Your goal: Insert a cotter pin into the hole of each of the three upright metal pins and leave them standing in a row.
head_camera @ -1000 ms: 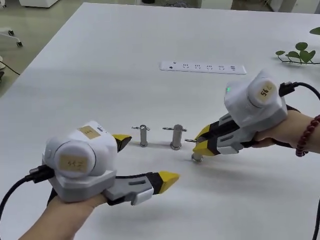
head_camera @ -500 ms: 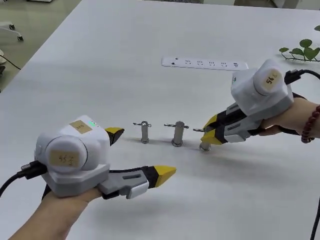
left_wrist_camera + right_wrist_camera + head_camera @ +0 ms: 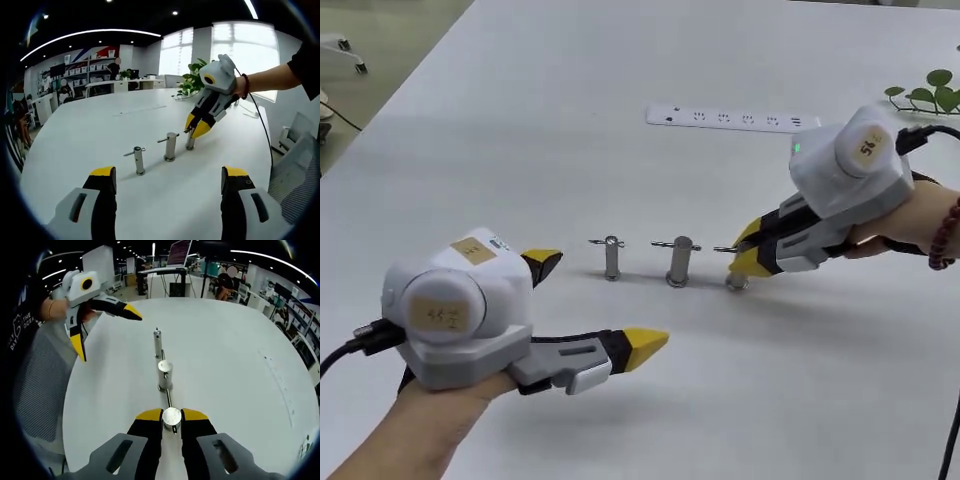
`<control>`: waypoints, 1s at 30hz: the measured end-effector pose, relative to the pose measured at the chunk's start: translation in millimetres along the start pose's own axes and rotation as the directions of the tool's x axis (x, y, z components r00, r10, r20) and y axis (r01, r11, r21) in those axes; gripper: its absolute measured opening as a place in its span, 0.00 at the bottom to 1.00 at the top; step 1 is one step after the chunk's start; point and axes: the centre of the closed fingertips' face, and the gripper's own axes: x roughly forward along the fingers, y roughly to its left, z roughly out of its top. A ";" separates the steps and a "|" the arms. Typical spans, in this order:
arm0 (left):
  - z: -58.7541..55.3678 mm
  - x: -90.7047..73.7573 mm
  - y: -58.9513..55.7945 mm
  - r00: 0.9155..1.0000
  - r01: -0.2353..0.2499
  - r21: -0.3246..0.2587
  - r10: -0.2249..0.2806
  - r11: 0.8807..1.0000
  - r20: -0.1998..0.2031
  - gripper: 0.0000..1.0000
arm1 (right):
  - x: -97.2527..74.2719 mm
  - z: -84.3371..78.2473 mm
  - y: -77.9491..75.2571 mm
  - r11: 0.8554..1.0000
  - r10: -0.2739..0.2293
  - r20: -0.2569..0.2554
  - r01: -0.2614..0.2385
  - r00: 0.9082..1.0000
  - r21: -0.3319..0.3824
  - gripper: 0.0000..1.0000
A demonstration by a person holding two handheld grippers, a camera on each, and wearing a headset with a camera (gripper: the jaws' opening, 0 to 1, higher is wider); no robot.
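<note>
Three metal pins were set upright in a row on the white table point(image 3: 520, 150), with their long axes vertical. The left pin point(image 3: 612, 257) and the middle pin point(image 3: 679, 262) were crossed by level cotter pins point(image 3: 665, 244) pointing along the row. The jaws of the right gripper point(image 3: 748, 252) were closed narrowly on the head of the third pin point(image 3: 171, 416), and another cotter pin point(image 3: 725, 249) pointed from there toward the middle pin. The left gripper point(image 3: 600, 300) was held near the left pin, with its jaws wide apart.

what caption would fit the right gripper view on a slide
right gripper at the nearest metal pin, jaws either side of its head, two more pins in line beyond, left gripper open
</note>
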 end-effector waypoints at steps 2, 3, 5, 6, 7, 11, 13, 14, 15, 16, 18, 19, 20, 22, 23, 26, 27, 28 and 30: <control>0.5 0.2 -0.4 1.000 0.001 -0.002 -0.001 1.000 0.002 0.86 | 0.2 -1.6 -1.4 1.000 0.001 -0.005 -0.001 1.000 -0.004 0.08; 0.5 0.3 -0.7 1.000 0.002 0.000 -0.002 1.000 0.002 0.86 | 0.0 -2.6 -2.5 1.000 0.001 -0.009 -0.001 1.000 -0.009 0.08; 0.0 0.4 -0.3 1.000 0.001 0.005 -0.001 1.000 0.000 0.86 | 0.1 -4.4 -4.1 1.000 0.001 -0.014 -0.001 1.000 -0.008 0.08; 0.0 0.4 -0.3 1.000 0.002 0.004 -0.002 1.000 -0.001 0.86 | -0.5 -4.4 -5.4 1.000 0.003 -0.011 -0.003 1.000 -0.002 0.08; -0.2 0.5 -0.1 1.000 0.002 0.004 -0.002 1.000 -0.002 0.86 | -1.0 -4.9 -6.4 1.000 0.004 -0.011 -0.004 1.000 -0.002 0.08; -0.9 0.3 1.2 1.000 0.001 0.003 -0.001 1.000 -0.003 0.86 | -1.3 -6.0 -6.9 1.000 0.015 -0.009 -0.015 1.000 0.007 0.08; -1.3 0.3 1.9 1.000 0.000 0.003 0.000 1.000 -0.004 0.86 | -1.6 -6.8 -7.1 1.000 0.021 -0.006 -0.021 1.000 0.014 0.08; -1.3 0.5 2.1 1.000 0.000 0.004 0.000 1.000 -0.004 0.86 | -1.9 -7.2 -7.3 1.000 0.024 -0.004 -0.024 1.000 0.019 0.08; -1.4 0.6 2.2 1.000 0.000 0.003 0.000 1.000 -0.004 0.86 | -2.0 -7.1 -7.2 0.999 0.027 0.001 -0.027 1.000 0.025 0.08; -1.7 1.0 2.5 1.000 0.001 0.003 -0.001 1.000 -0.004 0.86 | -1.9 -6.9 -6.8 0.999 0.031 0.003 -0.031 1.000 0.026 0.08; -2.5 1.3 2.7 1.000 0.001 0.004 -0.001 1.000 -0.006 0.86 | -1.7 -6.3 -5.7 0.999 0.040 0.006 -0.040 0.999 0.020 0.08; -3.0 1.3 2.7 1.000 0.001 0.003 -0.001 1.000 -0.008 0.86 | -1.6 -6.4 -5.9 0.999 0.043 0.008 -0.043 0.999 0.022 0.08; -3.3 1.2 2.5 1.000 0.002 0.004 -0.002 1.000 -0.009 0.86 | -1.6 -6.2 -6.0 0.999 0.047 0.010 -0.047 0.999 0.024 0.08; -4.0 1.3 2.4 1.000 0.000 0.003 0.000 1.000 -0.011 0.86 | -1.5 -6.0 -5.6 0.999 0.049 0.011 -0.049 0.999 0.022 0.08; -4.3 1.4 2.0 1.000 0.001 0.006 -0.001 1.000 -0.013 0.86 | -1.6 -6.1 -5.2 0.999 0.050 0.011 -0.050 0.999 0.019 0.08; -4.5 1.8 1.5 1.000 0.001 0.006 -0.001 1.000 -0.012 0.86 | -1.5 -5.8 -5.0 0.998 0.052 0.013 -0.052 0.999 0.018 0.08; -4.7 1.9 1.6 1.000 0.001 0.005 -0.001 1.000 -0.013 0.86 | -1.4 -5.5 -4.7 0.998 0.053 0.017 -0.053 0.998 0.018 0.08; -4.8 1.9 1.8 1.000 0.000 0.005 0.000 1.000 -0.013 0.86 | -1.3 -5.4 -4.6 0.998 0.054 0.017 -0.054 0.998 0.017 0.08; -4.7 1.8 2.0 1.000 -0.001 0.005 0.001 1.000 -0.013 0.86 | -1.1 -5.2 -4.7 0.998 0.053 0.017 -0.053 0.998 0.016 0.08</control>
